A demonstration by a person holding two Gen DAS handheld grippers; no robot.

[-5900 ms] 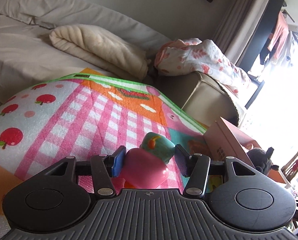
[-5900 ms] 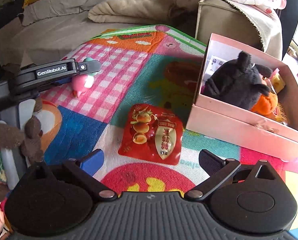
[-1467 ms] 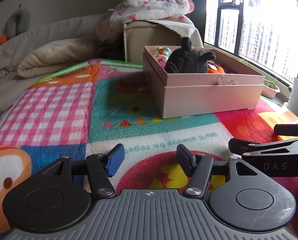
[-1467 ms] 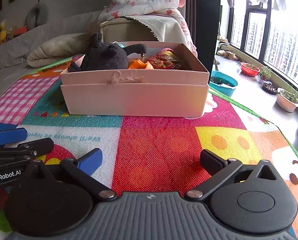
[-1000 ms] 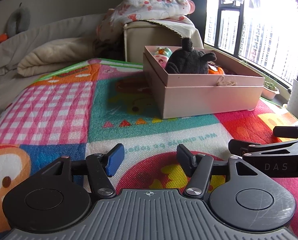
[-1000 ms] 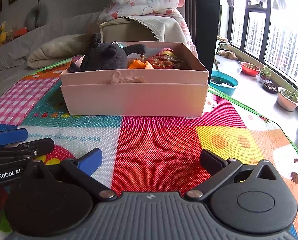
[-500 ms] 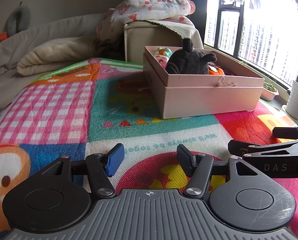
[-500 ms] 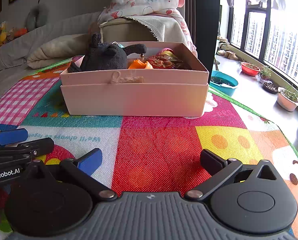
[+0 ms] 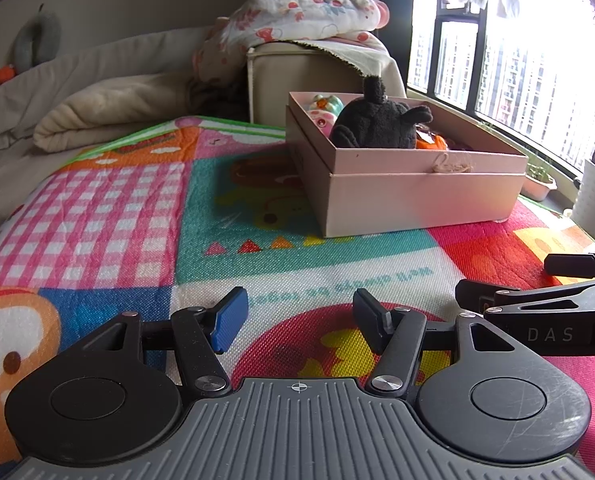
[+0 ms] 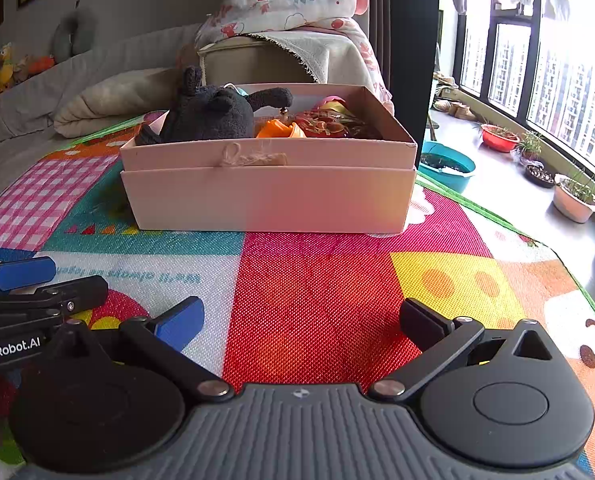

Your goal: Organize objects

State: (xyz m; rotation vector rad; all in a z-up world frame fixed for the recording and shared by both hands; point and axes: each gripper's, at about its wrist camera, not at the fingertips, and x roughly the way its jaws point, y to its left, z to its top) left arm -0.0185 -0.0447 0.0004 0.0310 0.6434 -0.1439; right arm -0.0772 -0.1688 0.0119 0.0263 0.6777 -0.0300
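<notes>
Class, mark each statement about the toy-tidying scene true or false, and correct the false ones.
1. The dark plush toy sits inside the pink box. True.
2. The left tongs grip a pink toy. False: they are open with nothing between the pads.
3. The pink box stands on the colourful play mat. True.
4. The right tongs are clamped on a red packet. False: they are open and empty; a red packet lies in the box.
5. A floral blanket is draped over the beige furniture behind the box. True.
</notes>
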